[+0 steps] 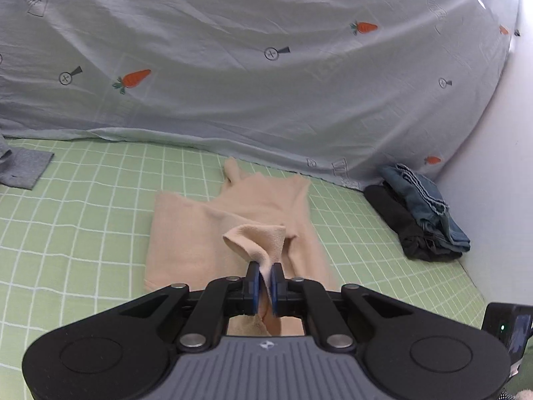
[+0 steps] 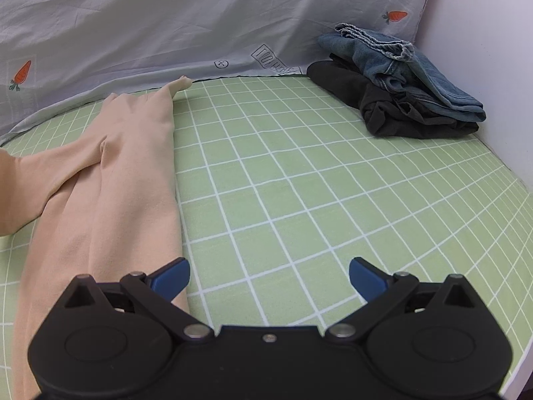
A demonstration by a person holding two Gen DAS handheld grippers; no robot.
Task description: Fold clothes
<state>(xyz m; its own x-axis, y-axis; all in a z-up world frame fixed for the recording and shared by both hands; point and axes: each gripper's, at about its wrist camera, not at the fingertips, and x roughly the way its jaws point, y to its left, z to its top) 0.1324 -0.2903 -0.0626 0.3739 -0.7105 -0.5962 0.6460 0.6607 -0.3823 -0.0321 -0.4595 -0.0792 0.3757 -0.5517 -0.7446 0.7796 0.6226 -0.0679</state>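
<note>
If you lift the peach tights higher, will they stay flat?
Probably not. The peach tights already droop and fold where the left gripper pinches them, so they look floppy. They seem thin and light, and would likely dangle and bunch.

Left gripper (image 1: 263, 278): black linkage arms with silver pivot pins, blue fingertip pads (image 1: 254, 280), a grey ribbed housing bearing a small white emblem at 6 o'clock, round black discs at 7 and 5 o'clock. Right gripper (image 2: 269, 275): matching black body, silver pins, one central screw, blue angled fingertips (image 2: 171, 278).
</note>
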